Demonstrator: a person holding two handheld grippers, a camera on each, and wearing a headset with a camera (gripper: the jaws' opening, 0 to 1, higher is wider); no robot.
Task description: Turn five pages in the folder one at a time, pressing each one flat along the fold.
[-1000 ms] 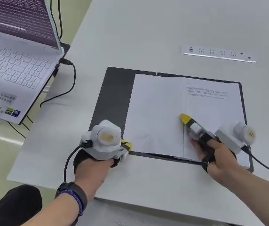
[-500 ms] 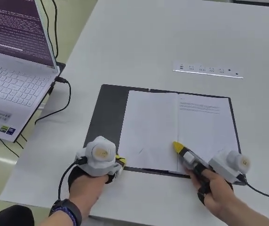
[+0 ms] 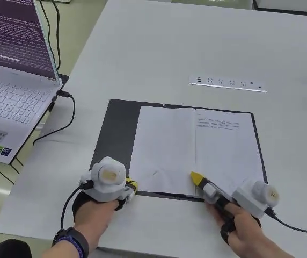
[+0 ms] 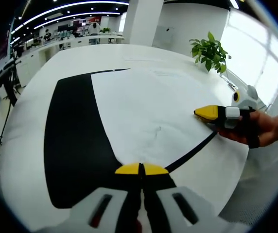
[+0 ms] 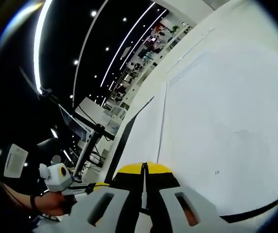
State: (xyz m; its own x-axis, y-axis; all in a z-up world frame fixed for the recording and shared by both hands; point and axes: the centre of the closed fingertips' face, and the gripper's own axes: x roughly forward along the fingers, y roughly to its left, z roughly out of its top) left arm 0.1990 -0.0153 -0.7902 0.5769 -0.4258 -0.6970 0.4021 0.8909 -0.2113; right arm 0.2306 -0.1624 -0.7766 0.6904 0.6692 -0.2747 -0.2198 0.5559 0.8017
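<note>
A black folder (image 3: 116, 134) lies open on the white table, a blank white page (image 3: 164, 145) on its left side and a page with a few printed lines (image 3: 226, 148) on its right. My right gripper (image 3: 196, 178) is shut, its yellow tip resting on the fold (image 3: 195, 145) close to the folder's near edge. In the right gripper view the shut tips (image 5: 144, 168) sit just beside the fold line (image 5: 162, 126). My left gripper (image 3: 131, 185) is shut at the folder's near left corner; its tips (image 4: 141, 169) lie over the black cover (image 4: 76, 145), with the right gripper (image 4: 209, 112) across the page.
An open laptop (image 3: 8, 70) stands at the left with a cable (image 3: 62, 115) running toward the folder. A white power strip (image 3: 227, 84) lies beyond the folder. The table's near edge runs just under both hands. A potted plant (image 4: 211, 48) stands far off.
My right gripper has slid along the fold from mid-page toward the folder's near edge. The left gripper has stayed at the near left corner. The head camera has shifted.
</note>
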